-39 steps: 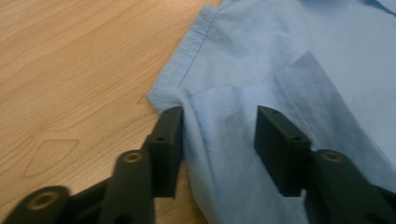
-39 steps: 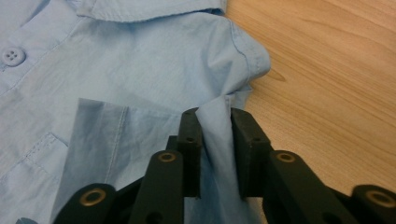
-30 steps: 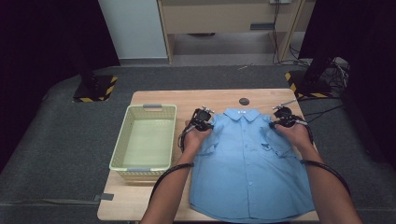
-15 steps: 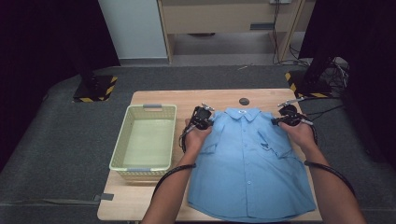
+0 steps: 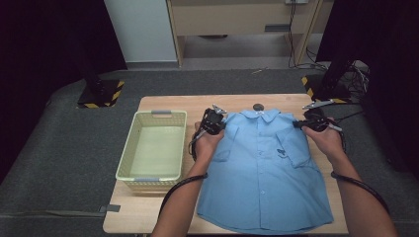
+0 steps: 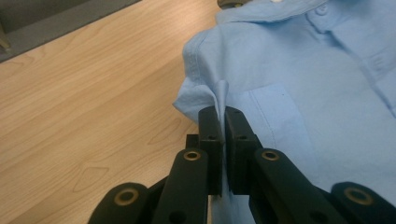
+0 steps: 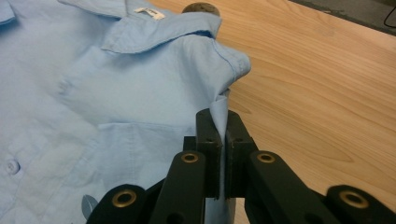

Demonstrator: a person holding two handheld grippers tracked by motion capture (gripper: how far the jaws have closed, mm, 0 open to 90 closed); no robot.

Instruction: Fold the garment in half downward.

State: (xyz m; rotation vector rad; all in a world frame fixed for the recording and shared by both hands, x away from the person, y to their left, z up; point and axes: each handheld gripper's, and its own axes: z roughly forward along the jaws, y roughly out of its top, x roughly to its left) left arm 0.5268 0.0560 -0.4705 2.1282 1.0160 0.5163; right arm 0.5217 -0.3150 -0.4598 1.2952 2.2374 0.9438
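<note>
A light blue short-sleeved shirt [image 5: 264, 168] lies face up on the wooden table [image 5: 163, 106], collar toward the far edge. My left gripper [image 5: 221, 124] is shut on a fold of cloth at the shirt's left shoulder [image 6: 221, 95]. At the other shoulder, the right gripper [image 5: 298, 125] pinches a raised fold of the shirt [image 7: 220, 108]. Both sleeves are folded in under the hands. The collar with its white label [image 7: 149, 13] sits just beyond the right gripper's jaws.
A pale green plastic basket [image 5: 153, 148] stands on the table left of the shirt. A small dark round disc [image 5: 257, 106] lies beyond the collar near the far edge. Black stands with yellow-striped bases [image 5: 99, 94] flank the table on the grey floor.
Both grippers have drawn the shirt's shoulders toward the far edge and slightly apart, so the shirt lies further up the table and flatter.
</note>
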